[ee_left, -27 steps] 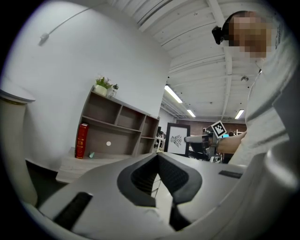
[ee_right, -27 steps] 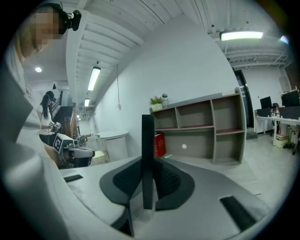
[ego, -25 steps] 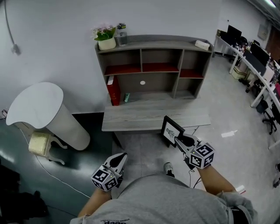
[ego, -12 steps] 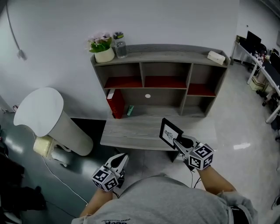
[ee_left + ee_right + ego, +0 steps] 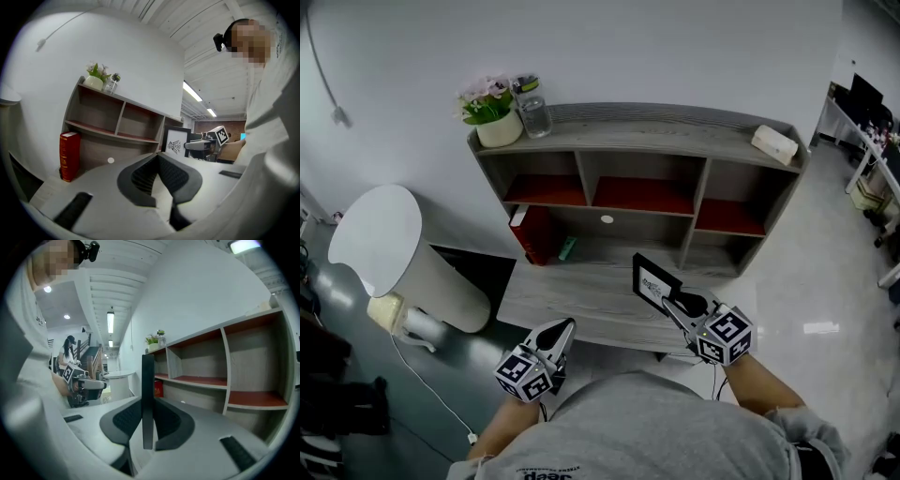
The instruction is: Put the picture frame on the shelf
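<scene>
The picture frame [image 5: 656,283] is black with a white print. It is held upright over the front of the grey desk top [image 5: 572,302], and my right gripper [image 5: 677,305] is shut on its lower edge. In the right gripper view the frame [image 5: 147,399] stands edge-on between the pads. The grey shelf unit [image 5: 637,127] with red boards stands just beyond it. My left gripper [image 5: 563,328] hangs low at the left before the desk, jaws together with nothing in them. The left gripper view shows the frame [image 5: 176,144] and the right gripper [image 5: 199,146] to its right.
On the shelf top stand a flower pot [image 5: 492,120], a glass jar [image 5: 531,105] and a white box [image 5: 773,142]. A red book [image 5: 534,234] and a small green thing [image 5: 567,248] sit in the lower left bay. A white round table [image 5: 380,239] stands to the left.
The shelf and desk have come closer and shifted in the head view. The right gripper has carried the frame forward from beyond the desk's front edge to over the desk top. The left gripper stays low.
</scene>
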### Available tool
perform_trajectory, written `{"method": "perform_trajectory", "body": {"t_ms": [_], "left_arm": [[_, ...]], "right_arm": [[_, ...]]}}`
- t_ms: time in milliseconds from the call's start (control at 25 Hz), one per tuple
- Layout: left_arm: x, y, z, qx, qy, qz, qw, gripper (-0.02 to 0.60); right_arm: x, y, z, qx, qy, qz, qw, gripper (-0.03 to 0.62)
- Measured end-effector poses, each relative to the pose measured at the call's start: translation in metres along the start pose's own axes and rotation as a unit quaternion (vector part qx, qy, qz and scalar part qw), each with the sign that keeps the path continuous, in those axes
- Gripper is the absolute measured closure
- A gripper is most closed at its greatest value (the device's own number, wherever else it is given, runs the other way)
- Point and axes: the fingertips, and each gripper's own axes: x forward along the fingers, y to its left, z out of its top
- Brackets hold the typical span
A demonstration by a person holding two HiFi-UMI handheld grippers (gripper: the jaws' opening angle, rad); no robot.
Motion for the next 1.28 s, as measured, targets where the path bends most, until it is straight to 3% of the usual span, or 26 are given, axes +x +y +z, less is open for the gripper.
{"method": "perform_trajectory", "body": {"t_ms": [360, 600, 880, 1160, 1280], "left_arm": [[0.038, 0.020, -0.007, -0.013, 0.013, 0.006, 0.9998, 0.569], [0.063, 0.054, -0.010, -0.021, 0.017, -0.021, 0.9994, 0.569], [0.103, 0.118, 0.006, -0.021, 0.013, -0.093, 0.9954, 0.569], [0.124, 0.180, 0.026, 0.015, 0.042, -0.174, 0.9837, 0.569], [0.135, 0.198, 0.026, 0.013, 0.049, -0.193, 0.9798, 0.569]], "right_arm": [[0.025, -0.038, 0.005, 0.000, -0.001, 0.014, 1.000, 0.514], [0.048, -0.055, 0.007, 0.003, 0.007, -0.007, 1.000, 0.514], [0.096, -0.074, 0.024, 0.001, 0.008, -0.058, 0.998, 0.514], [0.147, -0.073, 0.045, -0.005, 0.011, -0.102, 0.995, 0.514], [0.161, -0.076, 0.049, -0.003, 0.012, -0.113, 0.994, 0.514]]}}
